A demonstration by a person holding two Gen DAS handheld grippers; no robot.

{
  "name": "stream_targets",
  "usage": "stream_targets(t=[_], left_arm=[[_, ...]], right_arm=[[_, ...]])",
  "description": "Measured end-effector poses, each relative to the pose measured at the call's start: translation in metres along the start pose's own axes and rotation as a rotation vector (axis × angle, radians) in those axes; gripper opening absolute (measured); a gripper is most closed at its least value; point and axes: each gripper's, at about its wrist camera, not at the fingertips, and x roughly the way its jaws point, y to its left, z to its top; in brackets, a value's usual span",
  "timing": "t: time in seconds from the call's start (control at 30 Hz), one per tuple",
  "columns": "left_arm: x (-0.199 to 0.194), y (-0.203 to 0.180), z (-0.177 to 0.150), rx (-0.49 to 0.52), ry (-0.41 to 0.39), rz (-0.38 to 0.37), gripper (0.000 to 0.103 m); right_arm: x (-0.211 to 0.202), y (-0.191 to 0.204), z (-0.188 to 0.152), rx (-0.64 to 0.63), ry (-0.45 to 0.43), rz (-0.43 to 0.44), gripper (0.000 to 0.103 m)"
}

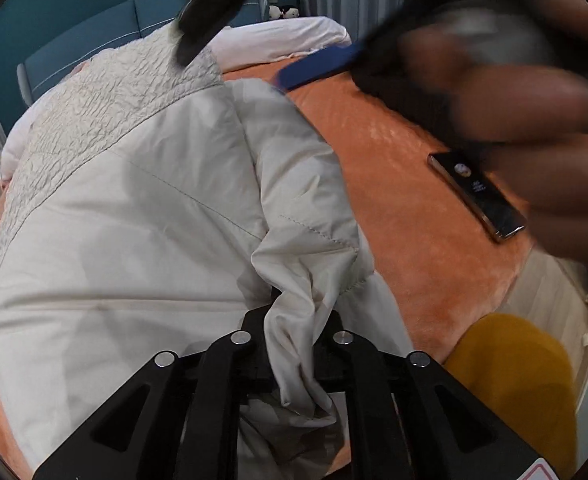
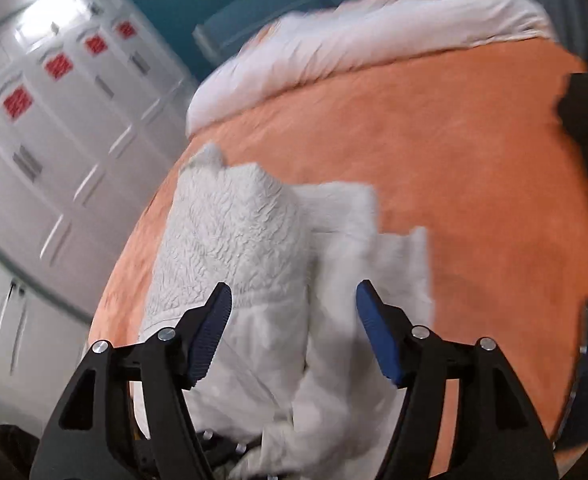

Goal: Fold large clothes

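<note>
One garment in play: a single off-white jacket (image 1: 133, 208) lying on the orange bedspread (image 1: 414, 208), sitting at centre-left in the left wrist view and running from 6 toward 11 o'clock. Left gripper (image 1: 294, 344) is sitting at 6 o'clock with its jaws nearly together, a bunched fold of the jacket's smooth fabric passing between them; pads look to be pinching the cloth, though the contact itself is buried under the fabric. Right gripper (image 2: 294, 332) is hanging above the jacket with jaws standing wide, blue pads (image 2: 209, 336) clear on both sides, nothing held; the jacket is only showing behind the gap. In the left view that same gripper is showing up as a blur at 1–2 o'clock with the person's hand around it. Progress, my read: partway in. One side panel or sleeve is already lying over the body, crinkle-textured yoke showing at 10–11 o'clock, but the pile is lumpy and not a tidy rectangle. Remaining, probably: letting go of or placing the pinched edge, flattening, then at least one more fold across. Counts: one jacket, two grippers, one dark phone-like slab (image 1: 478, 196) at 3 o'clock on the spread, well apart from the jacket, one white duvet or pillow roll (image 2: 374, 40) at 12 o'clock, one yellow object (image 1: 514, 384) at 5 o'clock, unidentifiable.
</note>
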Motion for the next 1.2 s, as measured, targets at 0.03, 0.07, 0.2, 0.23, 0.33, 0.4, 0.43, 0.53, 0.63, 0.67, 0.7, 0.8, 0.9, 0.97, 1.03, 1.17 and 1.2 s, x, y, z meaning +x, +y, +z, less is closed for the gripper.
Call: stream_targets(t=[0.03,0.07,0.2,0.23,0.33,0.4,0.43,0.53,0.63,0.67,0.7,0.8,0.9,0.97,1.03,1.17,1.2], left_arm=[[-0.006,0.001,-0.001,-0.008,-0.009,-0.014,0.013],[-0.012,0.004,-0.001,-0.015,-0.016,-0.026,0.017],[-0.058,0.026,-0.002,-0.057,-0.067,-0.085,0.038],[-0.077,0.036,-0.002,-0.085,-0.103,-0.091,0.042],[-0.121,0.075,0.005,-0.167,-0.198,-0.061,0.048],[-0.131,0.109,0.013,-0.25,-0.22,-0.005,0.05],[-0.129,0.12,0.016,-0.28,-0.22,0.003,0.05],[-0.097,0.153,0.026,-0.389,-0.165,0.017,0.05],[-0.054,0.158,0.031,-0.437,-0.085,-0.005,0.05],[-0.047,0.155,0.034,-0.427,-0.09,0.036,0.05],[-0.041,0.151,0.035,-0.407,-0.088,0.076,0.054],[-0.03,0.151,0.032,-0.41,-0.073,0.118,0.054],[-0.025,0.147,0.024,-0.406,-0.061,0.145,0.054],[-0.019,0.149,0.023,-0.419,-0.047,0.167,0.054],[-0.018,0.155,0.023,-0.436,-0.037,0.182,0.054],[-0.016,0.158,0.024,-0.439,-0.026,0.184,0.055],[-0.016,0.156,0.025,-0.427,-0.024,0.185,0.055]], right_arm=[[0.016,-0.001,0.005,0.004,0.043,-0.005,0.063],[0.019,-0.002,0.006,0.008,0.071,0.016,0.05],[0.03,0.006,-0.001,0.001,0.086,0.049,0.005],[0.023,0.007,-0.003,-0.002,0.055,0.028,0.005],[0.003,-0.009,-0.013,0.066,-0.019,0.007,0.004],[-0.004,-0.033,-0.03,0.138,-0.032,-0.015,0.004],[-0.002,-0.041,-0.034,0.171,-0.029,-0.024,0.004],[0.02,-0.061,-0.059,0.218,-0.004,-0.09,0.005],[0.038,-0.06,-0.068,0.241,0.002,-0.121,0.005],[0.039,-0.059,-0.067,0.237,0.006,-0.131,0.005],[0.039,-0.051,-0.063,0.225,0.011,-0.146,0.006],[0.019,-0.028,-0.049,0.216,-0.034,-0.236,0.007],[-0.018,0.012,-0.03,0.144,-0.179,-0.292,0.007],[-0.02,0.034,-0.017,0.096,-0.209,-0.298,0.008],[0.001,0.042,-0.009,0.062,-0.195,-0.347,0.008],[0.046,0.004,-0.017,0.14,-0.143,-0.371,0.009],[0.049,-0.002,-0.022,0.157,-0.139,-0.371,0.011]])
